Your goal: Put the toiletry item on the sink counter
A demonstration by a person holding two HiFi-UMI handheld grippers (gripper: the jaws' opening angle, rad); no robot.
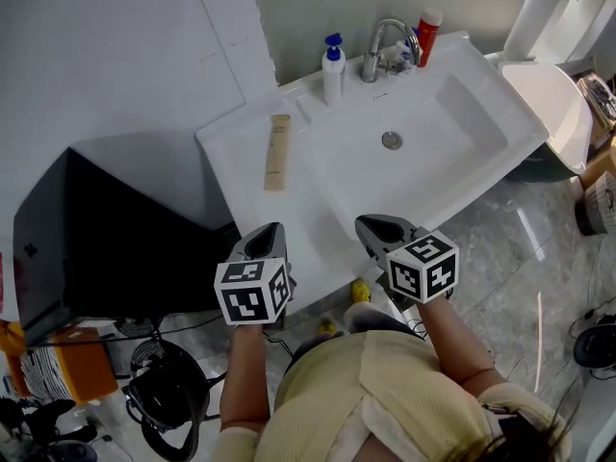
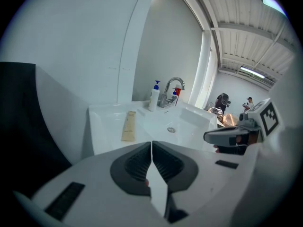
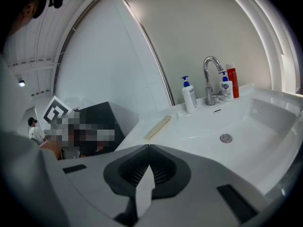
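Beige, the tube (image 1: pixel 277 152) lies flat on the sink counter (image 1: pixel 236 141), left of the basin (image 1: pixel 445 121) and well apart from both your grippers. Your left gripper (image 1: pixel 273 231) has its jaws clenched together on nothing, and so does your right gripper (image 1: pixel 368 227). Both hover at the counter's front edge. A pump bottle (image 1: pixel 333 68) stands beside the faucet (image 1: pixel 383 46).

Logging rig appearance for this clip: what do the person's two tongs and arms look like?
The left tongs and right tongs have grey moulded shells with dark ribbed pads lining the jaws. The left cube and right cube behind them are white with black square markers. The person wears a pale yellow top.
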